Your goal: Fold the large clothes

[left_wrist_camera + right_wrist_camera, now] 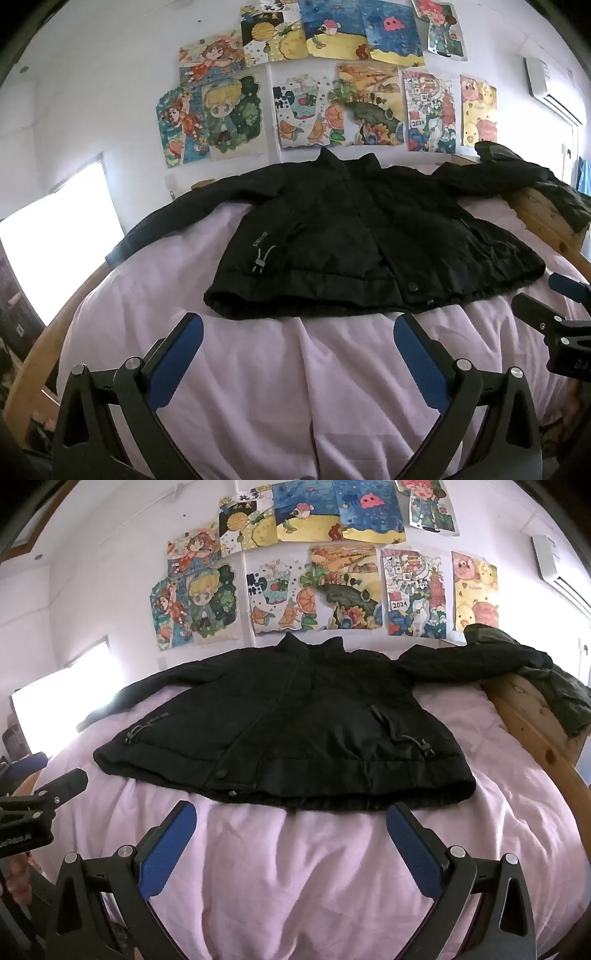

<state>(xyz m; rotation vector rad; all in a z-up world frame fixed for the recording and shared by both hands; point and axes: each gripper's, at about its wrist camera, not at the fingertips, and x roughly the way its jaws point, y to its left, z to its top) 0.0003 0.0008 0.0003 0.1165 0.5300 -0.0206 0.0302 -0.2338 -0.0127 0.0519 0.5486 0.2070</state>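
Observation:
A black jacket point(351, 236) lies flat and front up on a bed with a pale pink sheet point(258, 369), collar toward the wall, both sleeves spread out to the sides. It also shows in the right wrist view point(288, 723). My left gripper point(298, 328) is open and empty, just short of the jacket's hem. My right gripper point(291, 818) is open and empty, also just short of the hem. The right gripper shows at the right edge of the left wrist view point(554, 306); the left gripper shows at the left edge of the right wrist view point(55, 786).
The bed has a wooden frame point(532, 716) along the right side and a curved wooden edge point(48, 339) on the left. The jacket's right sleeve drapes over the frame point(554, 679). Several children's drawings point(317, 85) hang on the white wall. A bright window point(62, 236) is at the left.

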